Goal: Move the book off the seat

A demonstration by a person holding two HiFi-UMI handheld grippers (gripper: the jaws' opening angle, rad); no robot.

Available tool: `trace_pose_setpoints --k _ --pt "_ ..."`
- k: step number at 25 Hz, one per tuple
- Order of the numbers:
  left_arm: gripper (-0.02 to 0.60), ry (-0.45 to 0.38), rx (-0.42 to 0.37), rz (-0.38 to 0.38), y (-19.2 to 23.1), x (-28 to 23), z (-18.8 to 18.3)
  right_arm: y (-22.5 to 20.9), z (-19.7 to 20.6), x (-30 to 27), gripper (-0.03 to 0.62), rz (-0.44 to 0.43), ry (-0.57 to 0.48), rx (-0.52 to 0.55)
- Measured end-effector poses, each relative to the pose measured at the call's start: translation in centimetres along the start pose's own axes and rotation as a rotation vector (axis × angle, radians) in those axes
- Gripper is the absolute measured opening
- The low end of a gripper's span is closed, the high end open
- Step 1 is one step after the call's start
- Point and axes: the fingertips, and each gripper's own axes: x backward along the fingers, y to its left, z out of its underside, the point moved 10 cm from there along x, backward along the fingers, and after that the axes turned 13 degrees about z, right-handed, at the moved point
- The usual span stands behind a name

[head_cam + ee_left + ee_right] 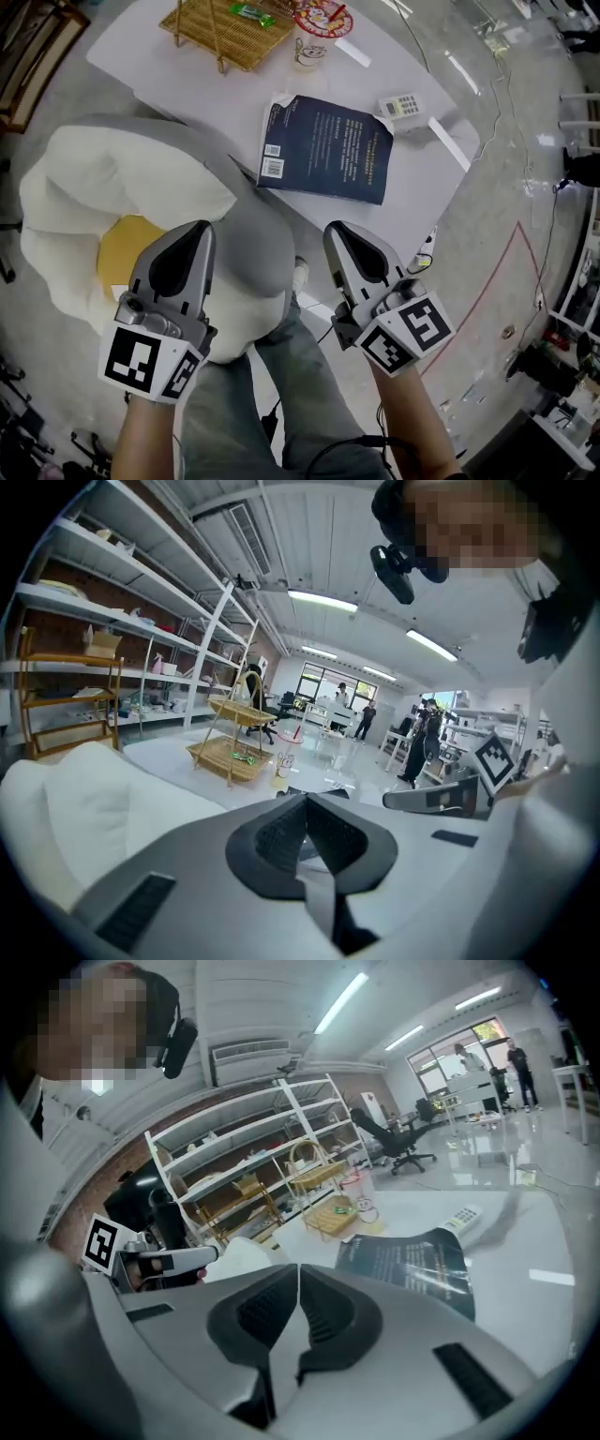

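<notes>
Book lies flat on the white table, off the grey seat beside that table. We judge the move done. Left gripper and right gripper sit short of the table, jaws together, nothing held.

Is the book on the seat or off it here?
Off: the book lies flat on the white table, beside the seat.

Clear air over the counter's near-left stretch! The book sprawled across its middle, the remote just beside it; the basket and cup crowded the far end. The bulky seat blocked the left.
</notes>
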Motion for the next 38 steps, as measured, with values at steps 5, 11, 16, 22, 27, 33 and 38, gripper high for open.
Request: trace_pose_setpoints --k 5,11,16,22,27,33,38 --pt "0.006 -0.044 0.007 0.006 -0.3 7.1 -0.8 6.9 -0.8 2.0 0.015 -0.100 -0.021 0.065" --pt "0.006 -0.048 -0.020 0.015 -1.4 15.8 -1.7 14.9 -1.7 4.7 0.015 -0.186 -0.040 0.115" --pt "0.006 -0.073 -0.018 -0.040 -2.9 23.4 -2.8 21.7 -2.4 7.4 0.014 -0.279 -0.048 0.150" --pt "0.006 -0.117 -0.017 -0.060 -5.2 29.6 -5.2 28.2 -4.4 11.1 0.014 -0.341 -0.074 0.185" --pt "0.006 -0.166 -0.037 -0.084 -6.9 33.7 -8.3 33.1 -7.5 13.3 0.015 -0.390 -0.123 0.224" --pt "0.006 -0.206 -0.055 -0.101 -10.4 38.7 -12.6 37.7 -10.8 17.8 0.014 -0.430 -0.157 0.221" --pt "0.006 -0.228 -0.054 -0.123 -12.7 42.4 -14.9 41.1 -12.6 21.4 0.014 -0.472 -0.204 0.229"
